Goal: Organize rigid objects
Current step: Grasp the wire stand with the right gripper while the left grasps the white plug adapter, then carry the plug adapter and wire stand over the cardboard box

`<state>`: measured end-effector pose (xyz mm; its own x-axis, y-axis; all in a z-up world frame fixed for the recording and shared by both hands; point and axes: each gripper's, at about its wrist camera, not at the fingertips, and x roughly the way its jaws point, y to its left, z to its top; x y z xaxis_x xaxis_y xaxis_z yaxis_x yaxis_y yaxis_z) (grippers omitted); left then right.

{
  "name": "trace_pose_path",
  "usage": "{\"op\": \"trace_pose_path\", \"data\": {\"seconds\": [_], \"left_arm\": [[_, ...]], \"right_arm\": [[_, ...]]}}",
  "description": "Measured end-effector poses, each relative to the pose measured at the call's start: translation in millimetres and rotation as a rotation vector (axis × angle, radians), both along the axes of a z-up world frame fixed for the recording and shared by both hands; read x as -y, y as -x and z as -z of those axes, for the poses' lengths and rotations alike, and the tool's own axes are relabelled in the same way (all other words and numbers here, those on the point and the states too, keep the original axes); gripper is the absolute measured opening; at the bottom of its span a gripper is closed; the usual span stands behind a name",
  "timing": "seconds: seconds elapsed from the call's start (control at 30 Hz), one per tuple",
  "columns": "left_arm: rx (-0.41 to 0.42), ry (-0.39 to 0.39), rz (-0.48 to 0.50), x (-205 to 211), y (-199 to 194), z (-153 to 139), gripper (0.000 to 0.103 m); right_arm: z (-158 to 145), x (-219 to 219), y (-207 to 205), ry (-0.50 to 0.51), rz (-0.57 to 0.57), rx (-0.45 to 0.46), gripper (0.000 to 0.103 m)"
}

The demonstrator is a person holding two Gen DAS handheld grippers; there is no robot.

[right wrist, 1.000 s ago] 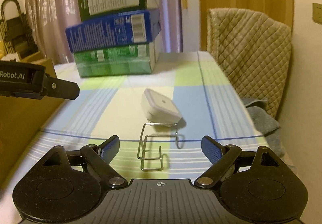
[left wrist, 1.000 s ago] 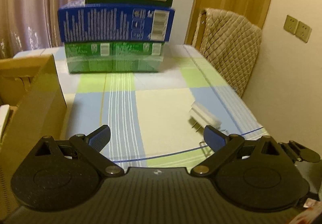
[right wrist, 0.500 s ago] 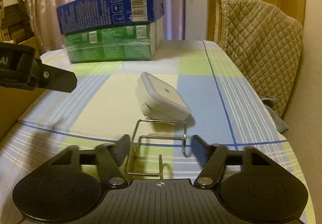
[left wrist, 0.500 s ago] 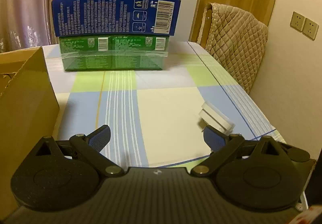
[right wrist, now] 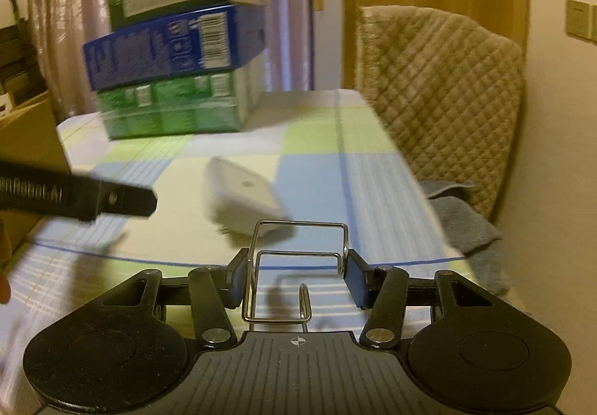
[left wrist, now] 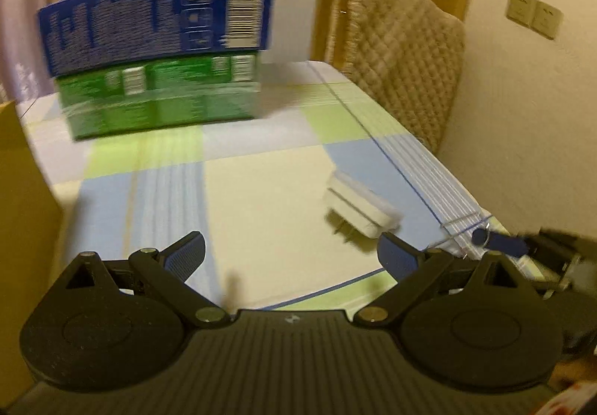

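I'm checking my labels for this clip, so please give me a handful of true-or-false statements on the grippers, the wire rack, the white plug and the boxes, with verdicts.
1. The right gripper is shut on the wire rack. True.
2. The left gripper holds the white plug. False: its jaws are open and empty; the plug lies on the tablecloth ahead of it.
3. Three boxes are stacked at the table's far end. True.
4. The blue box is on top. False: it is in the middle, under a dark green one.
5. The plug sits inside the rack. False: it lies beyond it.
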<state>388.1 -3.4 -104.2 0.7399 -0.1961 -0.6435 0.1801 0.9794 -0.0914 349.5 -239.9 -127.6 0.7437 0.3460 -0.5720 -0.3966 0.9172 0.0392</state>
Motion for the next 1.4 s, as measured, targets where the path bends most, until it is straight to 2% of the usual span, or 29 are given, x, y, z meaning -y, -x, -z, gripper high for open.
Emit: {"op": "trace_pose_path", "data": {"seconds": [0.3, 0.43, 0.7, 0.8, 0.9, 0.97, 1.03, 1.1, 1.4], "left_arm": [[0.087, -0.054, 0.136, 40.5, -20.2, 20.3, 0.097], [0.128, -0.114, 0.183, 56.6, -28.5, 26.5, 0.097], [0.15, -0.148, 0.27, 71.7, -45.7, 39.0, 0.096], [0.138, -0.166, 0.275, 74.9, -51.2, 44.7, 0.09], [0.12, -0.179, 0.267, 76.0, -52.6, 48.6, 0.074], [0.104, -0.181, 0.236, 73.8, -49.6, 47.6, 0.073], [0.075, -0.136, 0.194, 66.3, -46.3, 44.5, 0.072], [0.061, -0.123, 0.16, 61.1, -38.5, 39.7, 0.072], [0.072, -0.063, 0.113, 40.4, 33.5, 0.2, 0.072]], "right_arm": [[-1.6, 24.1, -18.4, 0.002, 0.035, -0.004, 0.049], [0.0, 32.8, -24.6, -0.003, 0.05, -0.013, 0.049], [1.3, 45.4, -32.1, -0.001, 0.072, -0.017, 0.049], [3.1, 47.8, -32.8, -0.006, 0.08, -0.022, 0.049], [4.0, 48.5, -32.5, -0.011, 0.084, -0.029, 0.049], [4.8, 48.5, -31.3, -0.015, 0.088, -0.036, 0.049], [5.1, 48.8, -28.6, -0.026, 0.092, -0.044, 0.049], [5.1, 48.7, -24.5, -0.036, 0.097, -0.055, 0.049], [-13.3, 43.4, 20.0, -0.066, 0.077, -0.085, 0.049]]}}
